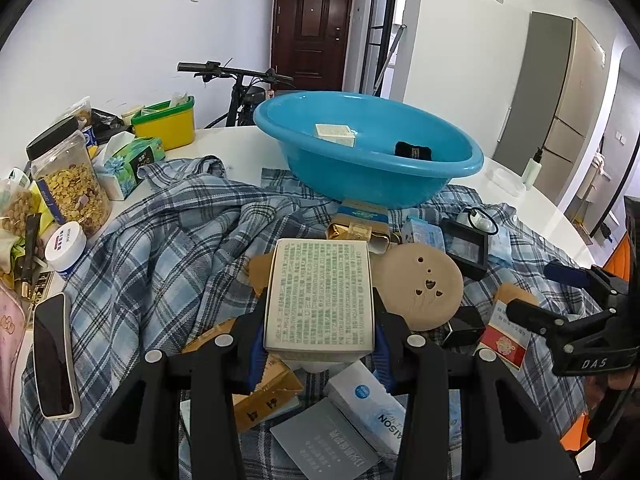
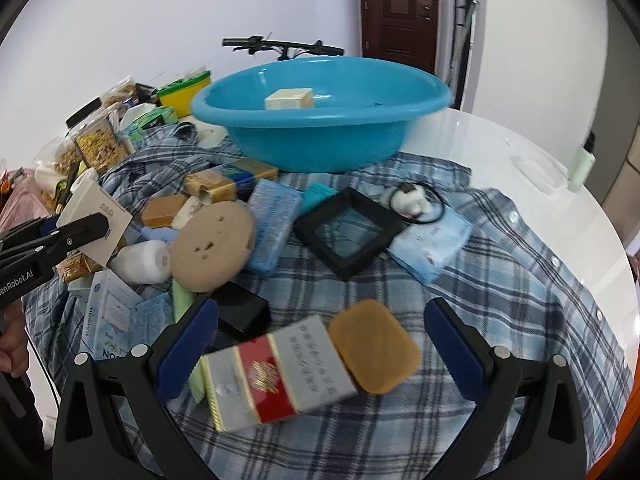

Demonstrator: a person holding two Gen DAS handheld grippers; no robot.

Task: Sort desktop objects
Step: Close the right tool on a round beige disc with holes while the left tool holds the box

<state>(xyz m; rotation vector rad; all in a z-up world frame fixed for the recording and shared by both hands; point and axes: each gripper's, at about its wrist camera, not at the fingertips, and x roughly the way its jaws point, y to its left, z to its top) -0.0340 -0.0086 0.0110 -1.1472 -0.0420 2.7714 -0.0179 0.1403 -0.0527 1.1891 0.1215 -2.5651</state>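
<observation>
My left gripper (image 1: 320,320) is shut on a white box with green print (image 1: 320,292) and holds it above the heap of small packets; in the right wrist view the same white box (image 2: 96,216) shows at the left edge. Behind the heap stands a blue basin (image 1: 360,184) with a small white box (image 1: 335,133) and a black item (image 1: 412,150) inside. My right gripper (image 2: 320,314) is open, its blue pads (image 2: 188,348) wide apart on either side of a red and silver packet (image 2: 276,376) and a tan rounded pad (image 2: 374,346), touching neither.
A blue plaid shirt (image 2: 500,292) covers the white table. On it lie a round tan disc (image 2: 212,246), a black square frame (image 2: 348,232), gold and blue packets. A phone (image 1: 54,352), a cereal jar (image 1: 72,184) and a tissue box crowd the left edge. A bottle (image 2: 582,164) stands far right.
</observation>
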